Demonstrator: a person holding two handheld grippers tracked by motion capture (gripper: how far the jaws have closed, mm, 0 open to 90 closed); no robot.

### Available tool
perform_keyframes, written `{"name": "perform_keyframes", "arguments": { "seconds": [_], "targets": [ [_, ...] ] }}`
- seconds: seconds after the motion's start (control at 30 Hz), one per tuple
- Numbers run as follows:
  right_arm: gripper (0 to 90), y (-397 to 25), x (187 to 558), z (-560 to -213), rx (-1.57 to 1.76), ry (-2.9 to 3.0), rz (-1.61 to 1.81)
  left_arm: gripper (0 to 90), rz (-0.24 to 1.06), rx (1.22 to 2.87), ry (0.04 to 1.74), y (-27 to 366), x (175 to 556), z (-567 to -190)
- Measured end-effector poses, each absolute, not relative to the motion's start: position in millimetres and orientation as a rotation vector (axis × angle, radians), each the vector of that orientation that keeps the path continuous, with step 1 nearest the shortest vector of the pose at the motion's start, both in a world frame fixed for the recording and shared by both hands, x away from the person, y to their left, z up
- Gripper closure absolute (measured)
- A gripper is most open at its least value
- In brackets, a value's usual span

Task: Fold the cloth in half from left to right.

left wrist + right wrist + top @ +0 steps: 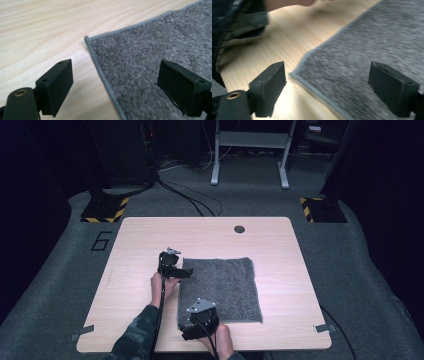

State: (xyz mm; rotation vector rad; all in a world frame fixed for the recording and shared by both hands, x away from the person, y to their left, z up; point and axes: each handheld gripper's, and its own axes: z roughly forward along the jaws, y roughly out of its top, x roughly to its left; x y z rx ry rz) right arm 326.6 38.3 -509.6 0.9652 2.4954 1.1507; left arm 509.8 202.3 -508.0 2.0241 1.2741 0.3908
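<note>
Both grippers' spread fingers (57, 85) straddle corners of grey carpet (220, 287).

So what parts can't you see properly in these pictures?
- Carpet square: its near-left corner in the high view sits behind the right claw.
- Same carpet in the right gripper view: blurred, so the pile texture is smeared.
- Whether the left claw touches the carpet: its jaws stand wide apart astride the edge, but contact can't be judged.
- Dark round spot on the table: too small to identify.

Dim room, grey carpet floor (60, 270), wooden table (210, 235)
</note>
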Motion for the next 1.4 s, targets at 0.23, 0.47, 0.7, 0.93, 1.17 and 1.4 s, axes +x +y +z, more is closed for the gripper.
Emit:
{"name": "perform_keyframes", "arguments": {
  "seconds": [0.23,0.47,0.7,0.93,1.17,1.4],
  "targets": [
    [33.5,65,320,-518,0.9,2.511,1.094,15.7,0.403,2.009,1.3,195,524,-516],
    [49.3,65,323,-519,0.949,2.472,1.08,24.7,0.478,1.98,1.317,196,528,-520],
    [60.6,68,321,-522,0.908,2.481,1.076,36.6,0.518,1.996,1.306,190,528,-520],
    [72.6,69,317,-522,0.909,2.507,1.075,53.0,0.55,2.031,1.262,184,526,-520],
    [82.7,70,314,-525,0.884,2.466,1.113,65.2,0.549,2.012,1.266,184,526,-520],
    [88.8,65,311,-527,0.913,2.467,1.144,79.5,0.52,2.003,1.266,185,526,-520]
  ]
}}
